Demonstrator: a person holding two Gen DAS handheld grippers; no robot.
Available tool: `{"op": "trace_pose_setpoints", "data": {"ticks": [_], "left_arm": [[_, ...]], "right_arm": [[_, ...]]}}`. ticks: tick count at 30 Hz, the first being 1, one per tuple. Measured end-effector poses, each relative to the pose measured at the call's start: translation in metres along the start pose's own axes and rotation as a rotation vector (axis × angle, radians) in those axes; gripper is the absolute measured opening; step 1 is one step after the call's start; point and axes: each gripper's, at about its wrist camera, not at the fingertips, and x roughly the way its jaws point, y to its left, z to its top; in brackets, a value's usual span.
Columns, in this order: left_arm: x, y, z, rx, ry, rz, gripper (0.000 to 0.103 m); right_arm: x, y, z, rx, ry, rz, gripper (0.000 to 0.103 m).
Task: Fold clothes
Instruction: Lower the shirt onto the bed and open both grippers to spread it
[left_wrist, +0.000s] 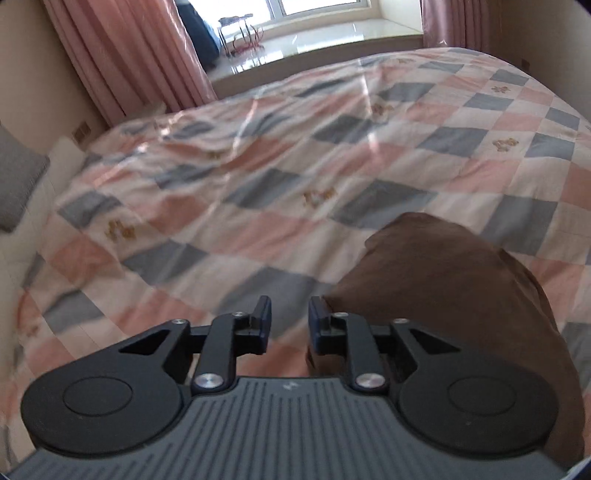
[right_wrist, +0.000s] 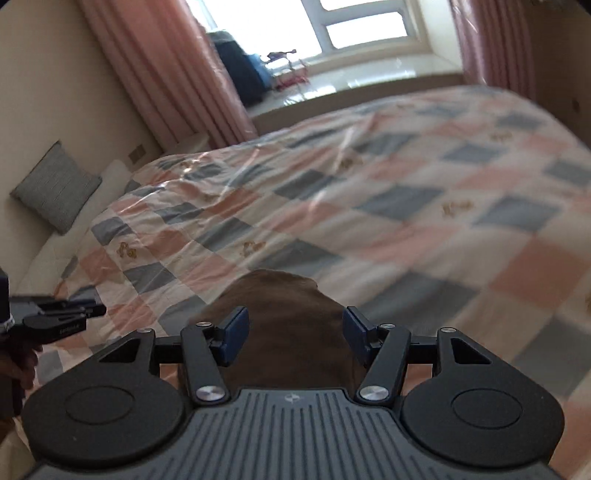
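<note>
Currently we have both grippers angled down over the bed, whose checked quilt (left_wrist: 258, 206) in pink, grey and white fills most of both views. Left gripper (left_wrist: 290, 321): jaws stand a narrow way apart with only quilt showing in the gap; the brown garment (left_wrist: 450, 291) lies bunched on the quilt just to its right, passing behind the right finger, and we can't tell if it touches. Right gripper (right_wrist: 295, 334): jaws stand fairly wide, the same brown garment (right_wrist: 280, 317) sits in the gap below them, pads not pressing on it. From the right wrist we also see the left gripper (right_wrist: 74, 314) at the left edge. Pink curtains (right_wrist: 177, 74) and a grey cushion (right_wrist: 55, 192) are further back.
</note>
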Motion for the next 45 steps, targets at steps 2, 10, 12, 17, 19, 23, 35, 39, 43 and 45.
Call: {"op": "trace_pose_setpoints", "data": {"ticks": [2,10,12,17,19,23,35,39,43,45], "left_arm": [[0.011,0.009,-0.047,-0.056,0.092,-0.063,0.026],[0.041,0.018,-0.229,-0.328,0.492,-0.339,0.042],[0.047,0.017,-0.255,-0.384,0.55,-0.377,0.047],[0.071,0.008,-0.295,-0.463,0.653,-0.425,0.051],[0.072,0.009,-0.298,-0.486,0.632,-0.464,0.003],[0.048,0.046,-0.281,-0.478,0.484,-0.375,0.003],[0.02,0.285,-0.195,-0.447,0.228,0.227,0.03],[0.023,0.272,-0.201,-0.437,0.294,0.228,0.041],[0.001,0.223,-0.235,-0.536,0.363,0.071,0.04],[-0.011,0.178,-0.249,-0.549,0.418,-0.027,0.038]], "right_arm": [[0.002,-0.043,-0.036,0.144,0.066,-0.051,0.059],[-0.03,-0.088,-0.221,0.6,0.321,-0.261,0.059],[-0.032,-0.08,-0.241,0.654,0.365,-0.294,0.059],[-0.029,-0.051,-0.239,0.589,0.396,-0.316,0.062],[-0.027,-0.041,-0.233,0.554,0.392,-0.318,0.065],[-0.021,-0.028,-0.224,0.515,0.387,-0.309,0.065],[-0.014,-0.021,-0.223,0.496,0.378,-0.267,0.065],[-0.024,-0.034,-0.222,0.506,0.326,-0.269,0.065],[-0.037,-0.067,-0.234,0.56,0.258,-0.288,0.064],[-0.032,-0.085,-0.24,0.568,0.246,-0.261,0.055]]}}
